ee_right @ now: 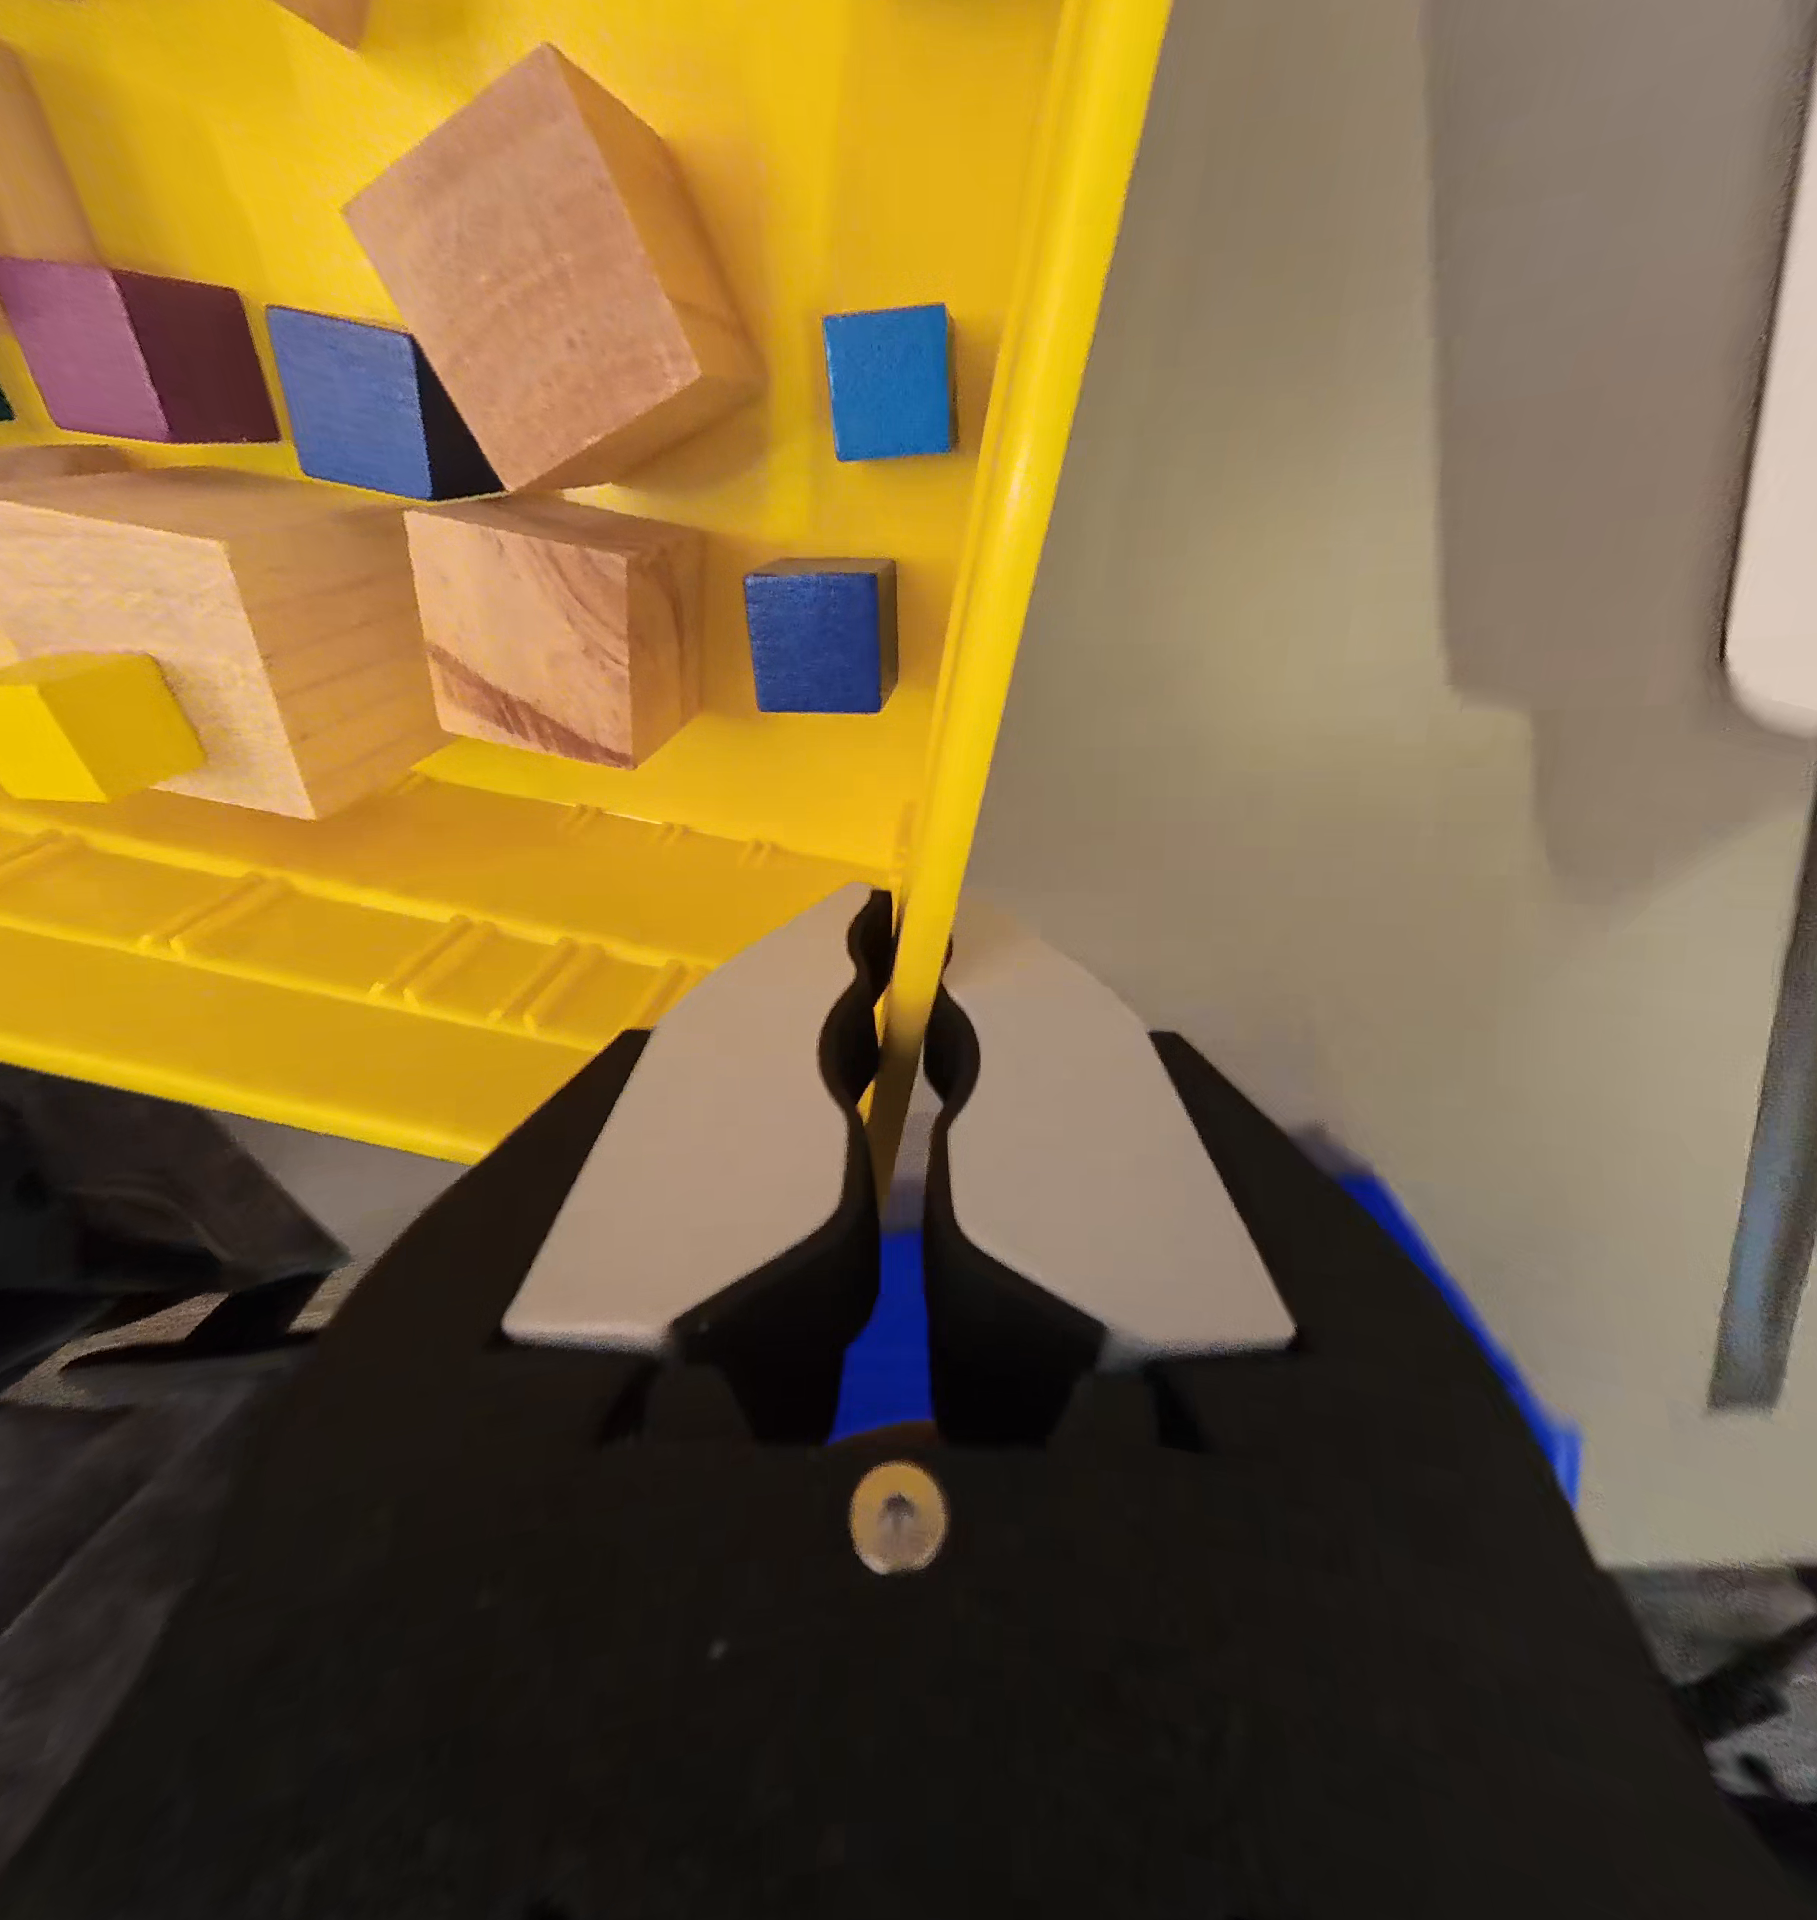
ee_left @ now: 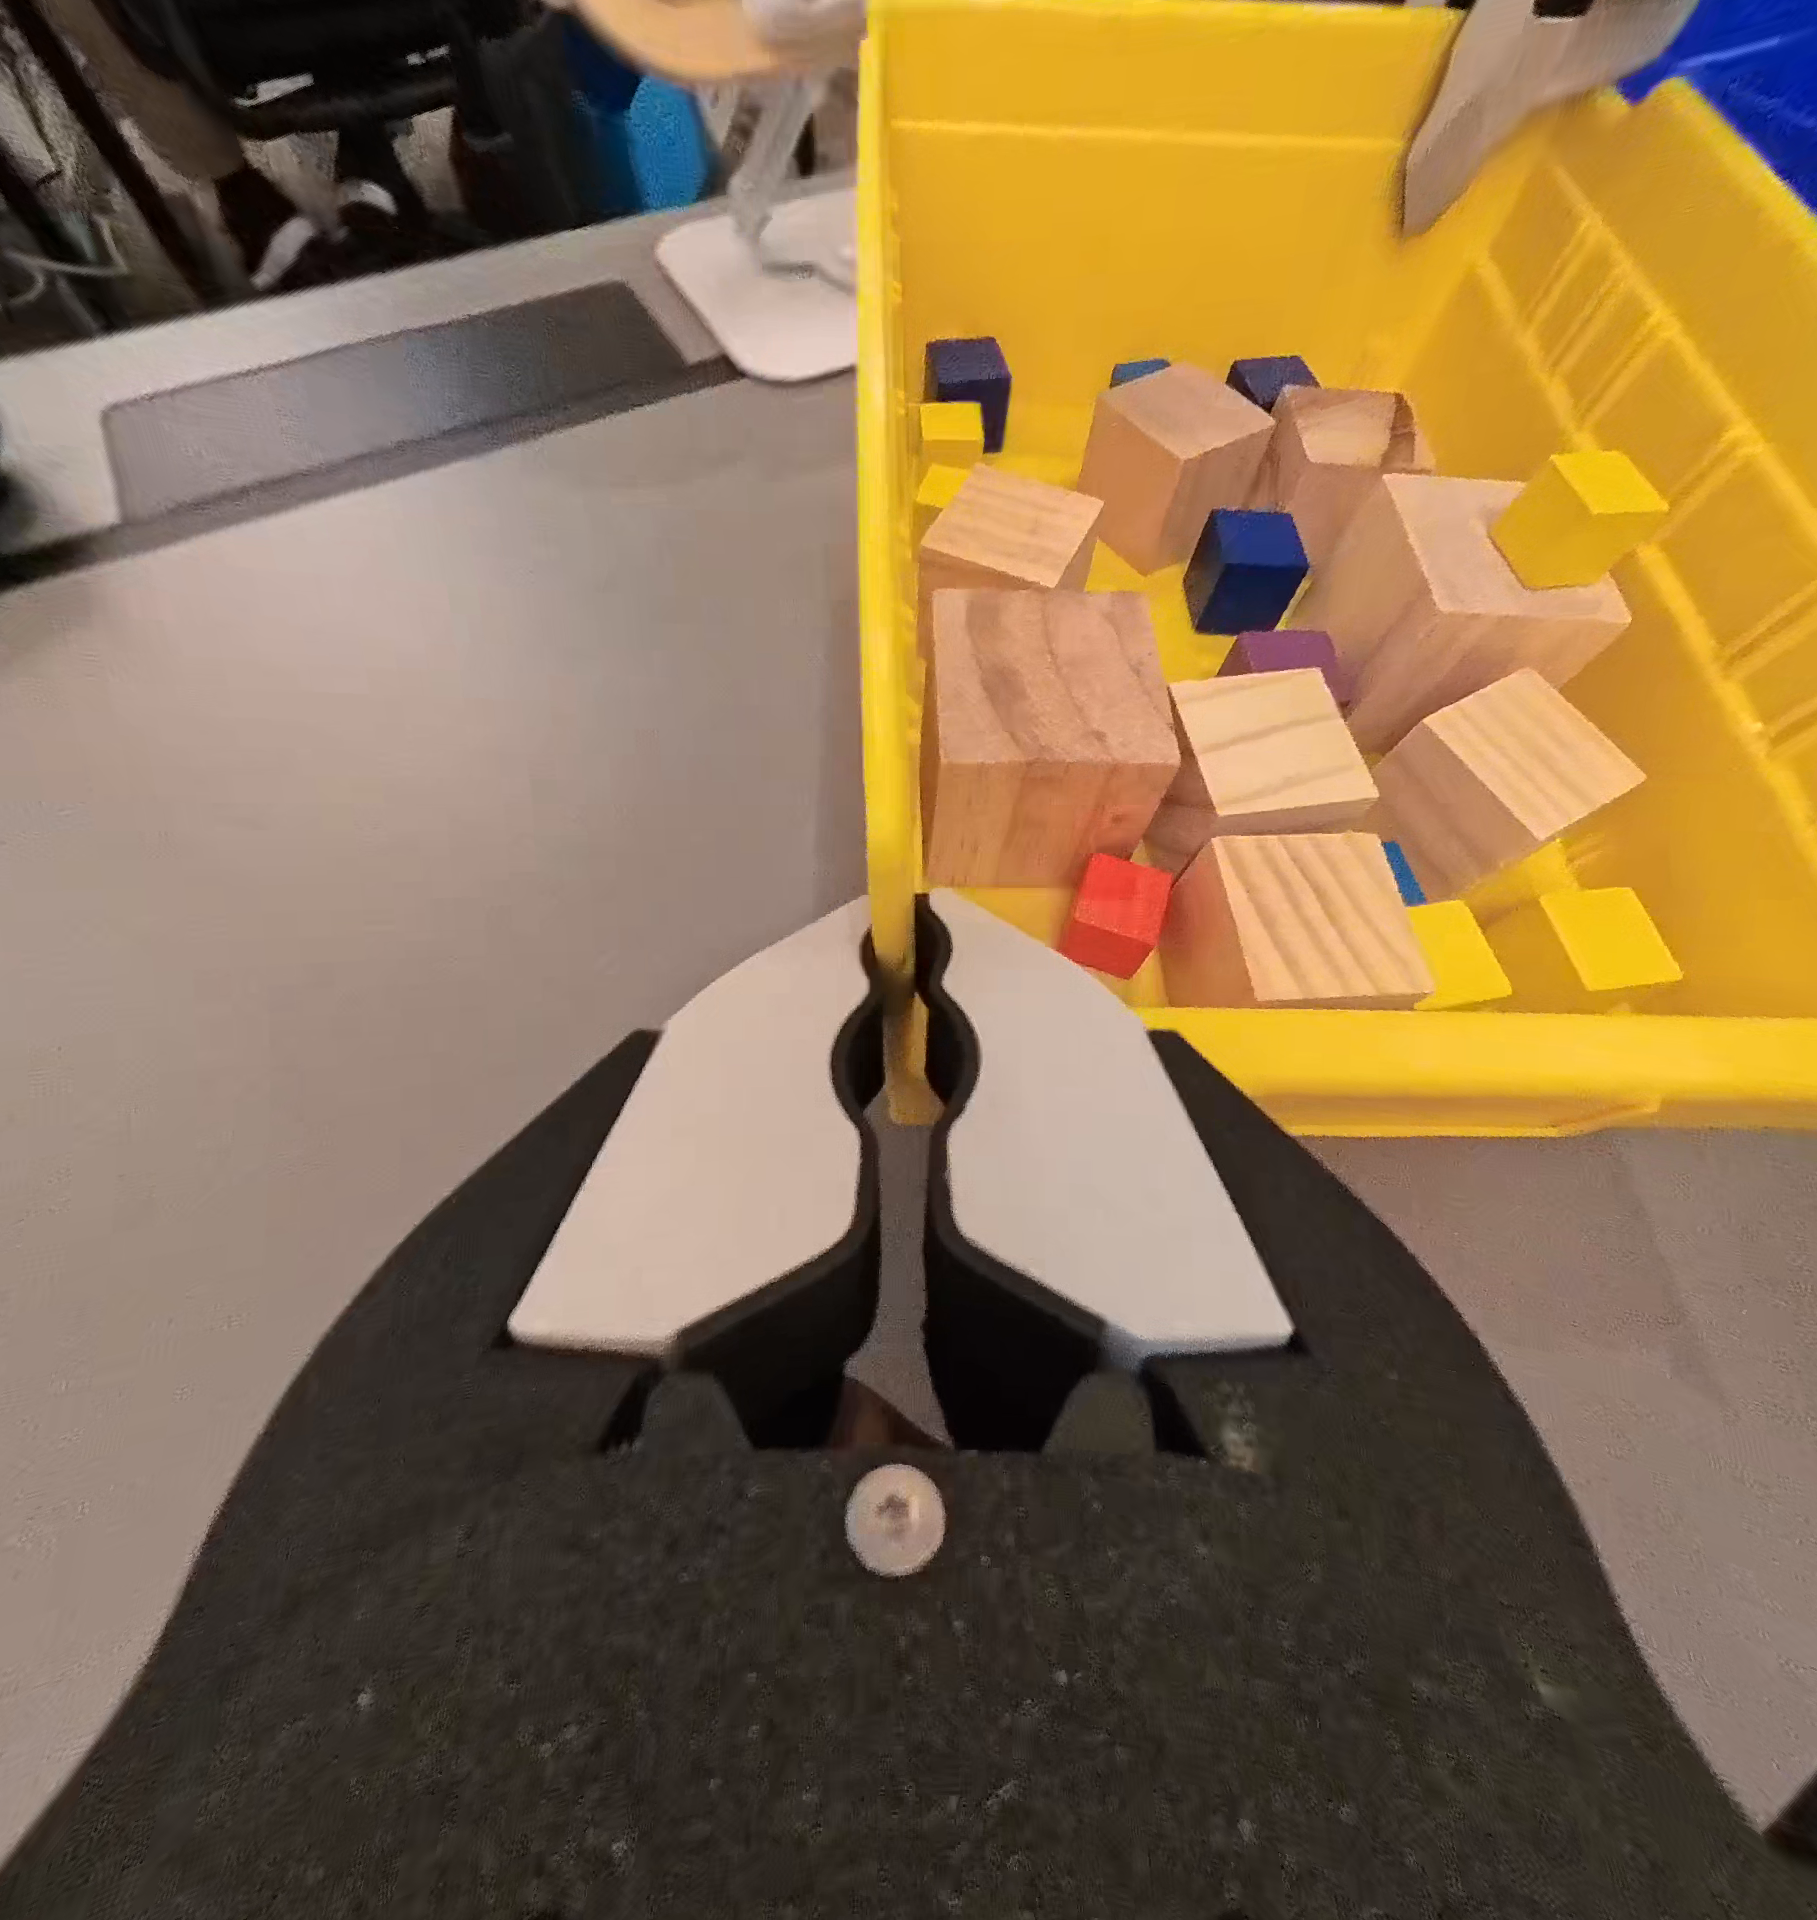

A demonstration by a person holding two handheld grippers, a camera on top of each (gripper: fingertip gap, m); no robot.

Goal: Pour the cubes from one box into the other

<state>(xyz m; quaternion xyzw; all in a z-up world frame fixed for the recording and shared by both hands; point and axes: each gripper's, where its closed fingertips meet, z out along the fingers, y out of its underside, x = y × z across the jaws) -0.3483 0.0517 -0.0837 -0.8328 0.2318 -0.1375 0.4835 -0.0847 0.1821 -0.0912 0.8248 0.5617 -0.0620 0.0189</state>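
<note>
A yellow plastic box [ee_left: 1174,197] holds several wooden cubes [ee_left: 1049,727] and small coloured cubes, among them a red one [ee_left: 1117,914] and a blue one [ee_left: 1247,569]. My left gripper [ee_left: 899,977] is shut on the box's left wall at the near corner. My right gripper [ee_right: 909,966] is shut on the box's thin wall [ee_right: 997,582] at another corner; its finger [ee_left: 1455,135] shows at the top of the left wrist view. In the right wrist view the cubes [ee_right: 540,270] lie on the box floor to the left.
A blue box [ee_right: 1455,1299] lies under the right gripper and shows as a blue patch [ee_left: 1777,94] behind the yellow box. A white stand base [ee_left: 769,301] and a dark mat [ee_left: 384,384] sit on the grey table [ee_left: 364,831].
</note>
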